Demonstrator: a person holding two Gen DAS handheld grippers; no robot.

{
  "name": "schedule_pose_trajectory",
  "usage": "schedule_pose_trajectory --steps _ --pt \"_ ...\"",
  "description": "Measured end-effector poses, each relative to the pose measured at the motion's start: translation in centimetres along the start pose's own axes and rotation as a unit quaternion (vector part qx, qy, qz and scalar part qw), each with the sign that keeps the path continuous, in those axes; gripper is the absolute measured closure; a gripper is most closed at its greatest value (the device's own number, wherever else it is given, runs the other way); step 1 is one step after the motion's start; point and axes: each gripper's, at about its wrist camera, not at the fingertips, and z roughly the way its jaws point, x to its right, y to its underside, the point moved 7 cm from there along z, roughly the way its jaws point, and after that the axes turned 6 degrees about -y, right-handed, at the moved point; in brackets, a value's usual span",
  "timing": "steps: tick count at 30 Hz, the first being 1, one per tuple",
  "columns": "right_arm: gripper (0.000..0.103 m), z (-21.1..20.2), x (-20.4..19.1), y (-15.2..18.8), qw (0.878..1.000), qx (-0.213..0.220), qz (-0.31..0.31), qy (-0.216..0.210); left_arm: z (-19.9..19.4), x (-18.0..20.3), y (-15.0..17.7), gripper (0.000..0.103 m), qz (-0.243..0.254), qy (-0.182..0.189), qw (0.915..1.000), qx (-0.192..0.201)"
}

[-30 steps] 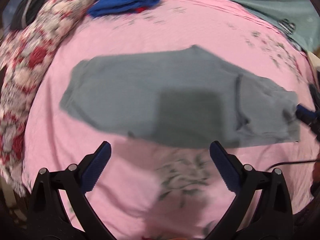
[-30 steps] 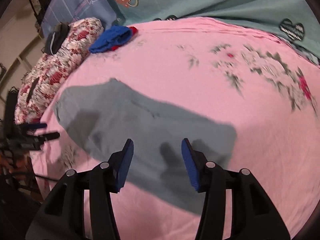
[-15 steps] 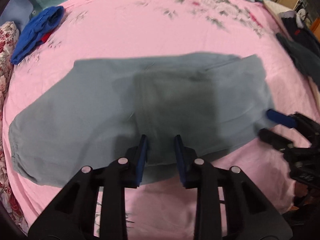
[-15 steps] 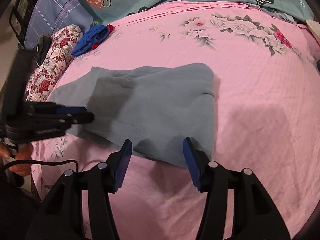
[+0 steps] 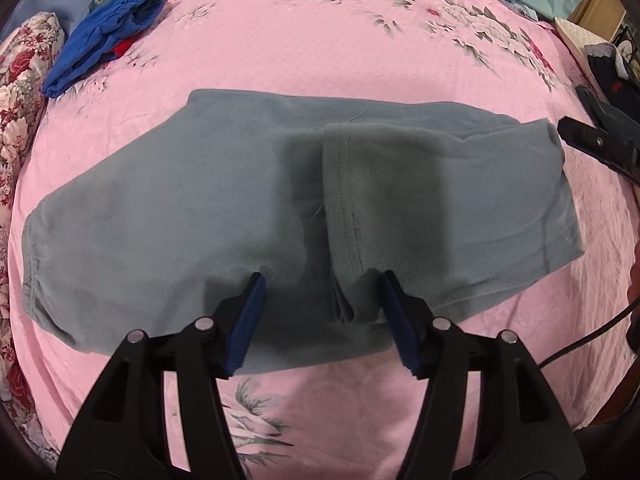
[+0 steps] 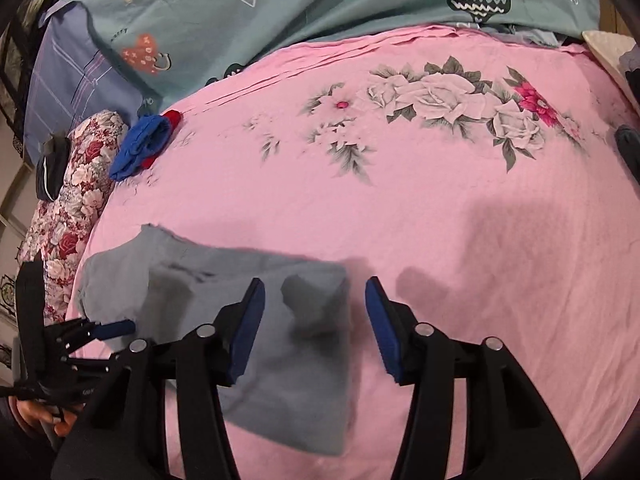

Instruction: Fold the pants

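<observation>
Grey pants [image 5: 160,208] lie flat across the pink bedsheet [image 5: 320,60], with one leg end folded back so its stitched hem [image 5: 344,184] runs across the middle. My left gripper [image 5: 322,280] hovers over the near edge of that hem. Its jaws are opening; the hem lies below and between them, and the pads do not press on it. My right gripper [image 6: 315,284] stands over the right end of the pants [image 6: 304,380]. Its jaws are closing, with the cloth's edge beneath them and no pad touching it. The left gripper's fingers [image 6: 118,327] show at the left edge.
A blue and red garment [image 5: 108,36] lies at the far left beside a floral pillow [image 5: 20,80]. A teal quilt [image 6: 320,0] covers the far end of the bed. Dark clothes [image 5: 612,76] sit at the right edge, and a black cable [image 5: 592,340] hangs near it.
My left gripper's jaws narrowed at the pants' near edge, then spread again. A folded-back hem now lies across the middle. The right gripper has shifted towards the pants' right end.
</observation>
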Motion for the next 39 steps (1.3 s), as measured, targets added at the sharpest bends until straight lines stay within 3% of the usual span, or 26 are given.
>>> schedule_pose_trajectory --steps 5,8,10,15,18,21,24,27,31,32,33,37,39 --pt "0.07 2.0 1.1 0.0 0.997 -0.065 0.016 -0.046 0.1 -0.3 0.1 0.035 -0.008 -0.007 0.9999 -0.003" --pt "0.082 2.4 1.6 -0.4 0.996 -0.067 0.01 -0.058 0.3 -0.2 0.1 0.032 -0.01 -0.012 0.9999 -0.003" --pt "0.085 2.6 1.7 -0.9 0.997 -0.058 0.006 -0.056 0.3 -0.3 0.1 0.031 -0.011 -0.014 0.9998 -0.003" --pt "0.083 3.8 2.1 -1.5 0.999 -0.042 0.005 -0.022 0.4 -0.4 0.1 0.025 -0.012 -0.026 0.9996 -0.006" --pt "0.08 1.6 1.4 -1.7 0.999 -0.024 0.018 -0.025 0.5 -0.5 0.0 0.019 -0.013 -0.032 0.9994 -0.008" --pt "0.079 -1.3 -0.9 -0.9 0.999 0.006 -0.006 -0.051 0.7 -0.7 -0.1 0.013 -0.016 -0.041 0.999 -0.007" --pt "0.076 -2.1 -3.1 2.3 0.997 -0.012 -0.027 -0.075 0.7 -0.9 -0.1 0.012 -0.016 -0.04 0.9991 -0.006" --pt "0.076 -0.2 -2.0 6.2 0.997 -0.062 -0.016 -0.03 0.8 -1.1 0.0 0.009 -0.015 -0.041 0.999 -0.005" --pt "0.077 -0.7 -1.3 7.5 0.999 -0.033 0.009 -0.024 0.9 -1.2 -0.1 0.005 -0.013 -0.049 0.9987 -0.006" --pt "0.073 -0.9 -1.4 7.3 0.999 -0.031 0.019 -0.019 0.8 -1.2 -0.1 0.005 -0.011 -0.047 0.9988 -0.006" --pt "0.073 -1.2 -1.6 7.2 0.999 -0.032 0.024 0.0 0.6 -1.3 -0.2 0.005 -0.006 -0.048 0.9988 -0.007" --pt "0.072 -2.3 -3.9 6.9 0.998 -0.017 -0.032 0.06 -1.6 -3.3 -1.0 0.005 -0.008 -0.068 0.9973 0.027" --pt "0.072 -2.0 -5.9 7.1 0.997 -0.039 -0.048 0.038 -2.6 -5.8 -1.2 0.005 -0.036 -0.071 0.9961 0.037"
